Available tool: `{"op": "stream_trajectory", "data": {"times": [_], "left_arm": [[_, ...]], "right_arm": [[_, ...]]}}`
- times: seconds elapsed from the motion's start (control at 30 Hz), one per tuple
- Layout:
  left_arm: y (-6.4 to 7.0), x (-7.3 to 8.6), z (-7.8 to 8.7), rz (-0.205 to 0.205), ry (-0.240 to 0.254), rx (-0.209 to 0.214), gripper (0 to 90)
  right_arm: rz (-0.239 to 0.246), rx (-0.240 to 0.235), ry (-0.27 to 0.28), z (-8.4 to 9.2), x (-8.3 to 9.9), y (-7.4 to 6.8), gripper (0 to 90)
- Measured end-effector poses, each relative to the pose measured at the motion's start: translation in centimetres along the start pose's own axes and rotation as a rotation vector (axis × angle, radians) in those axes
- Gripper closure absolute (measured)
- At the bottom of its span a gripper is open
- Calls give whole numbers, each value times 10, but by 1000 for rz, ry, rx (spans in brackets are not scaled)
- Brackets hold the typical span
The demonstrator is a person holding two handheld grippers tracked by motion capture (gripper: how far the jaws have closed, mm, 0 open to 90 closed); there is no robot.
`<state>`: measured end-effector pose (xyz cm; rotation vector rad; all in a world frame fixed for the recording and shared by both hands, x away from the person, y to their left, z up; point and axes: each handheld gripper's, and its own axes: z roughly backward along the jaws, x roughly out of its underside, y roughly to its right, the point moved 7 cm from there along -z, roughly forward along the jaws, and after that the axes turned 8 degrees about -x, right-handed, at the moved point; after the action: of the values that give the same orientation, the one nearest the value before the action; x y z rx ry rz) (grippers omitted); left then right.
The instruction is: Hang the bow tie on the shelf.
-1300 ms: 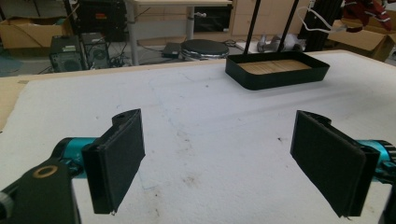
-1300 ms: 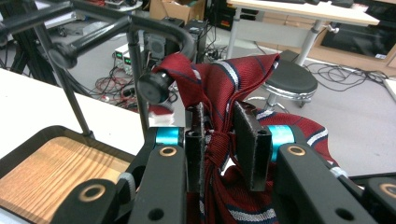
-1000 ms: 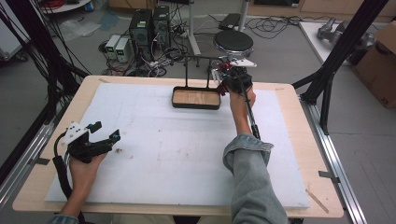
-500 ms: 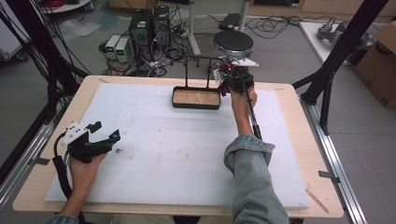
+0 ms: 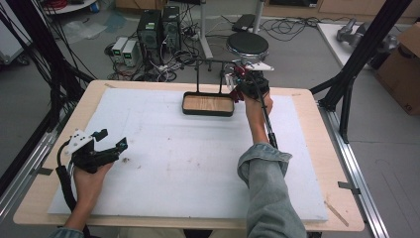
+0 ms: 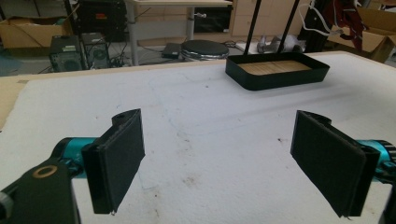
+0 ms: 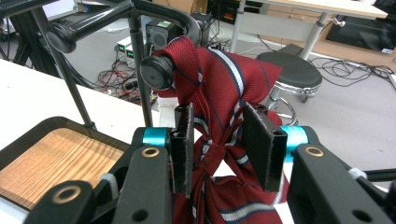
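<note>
Tie (image 7: 219, 93): red with white and dark stripes, draped over the curved top bar of the rack (image 7: 140, 65); its knot sits between the right fingers, the tail hanging below them.
Right gripper (image 7: 219, 144): jaws have just been opening; the left pad lies against the cloth, the right pad stands off by a narrow gap, so the hold reads as released, knot between the pads but not pressed.
Left gripper (image 6: 219, 158): pads wide apart, nothing between them, low over the white mat (image 6: 196, 121).
Key relation: tie lies straight ahead of and above the right fingers, long axis running down from the bar through the finger gap. Right hand (image 5: 255, 94) is at the tie; left hand (image 5: 89, 166) is well apart, at the near left of the table.
Tray (image 5: 208, 104): black, wood-floored, base of the rack, just below and left of the right fingers.
Room: rack post and a bar end knob stand close left of the right fingers; right of them is free air past the table's far edge. Judgement: backing straight toward the wrist looks the clean way out.
</note>
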<state>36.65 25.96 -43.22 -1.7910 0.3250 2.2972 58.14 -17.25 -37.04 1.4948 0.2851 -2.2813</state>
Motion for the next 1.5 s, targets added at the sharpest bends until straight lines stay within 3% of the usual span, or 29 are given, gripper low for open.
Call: {"op": "stream_trajectory", "data": {"times": [0.33, 0.57, 0.73, 1.0, 1.03, 1.3, 1.47, 1.5], "left_arm": [[0, 0, 0, 0, 0, 1, 177], [1, 0, -1, 2, -1, 3, 177], [1, 0, -1, 1, -3, 2, 177], [2, 1, -3, -5, -8, 4, 177], [2, 1, -3, -3, -7, 5, 177], [2, 1, -3, -7, -5, 3, 177], [2, 1, -2, -6, -3, 5, 177], [2, 1, -2, -3, -2, 4, 177]], "right_arm": [[-11, 8, 9, 5, -2, 5, 580], [-32, 32, 23, 14, -4, 16, 501], [-70, 47, 52, 27, -8, 29, 393], [-74, 70, 90, 44, -14, 40, 275], [-76, 75, 105, 49, -16, 43, 223], [-92, 103, 111, 68, -18, 54, 128], [-100, 118, 111, 81, -18, 63, 121], [-89, 124, 146, 89, -19, 66, 121]]}}
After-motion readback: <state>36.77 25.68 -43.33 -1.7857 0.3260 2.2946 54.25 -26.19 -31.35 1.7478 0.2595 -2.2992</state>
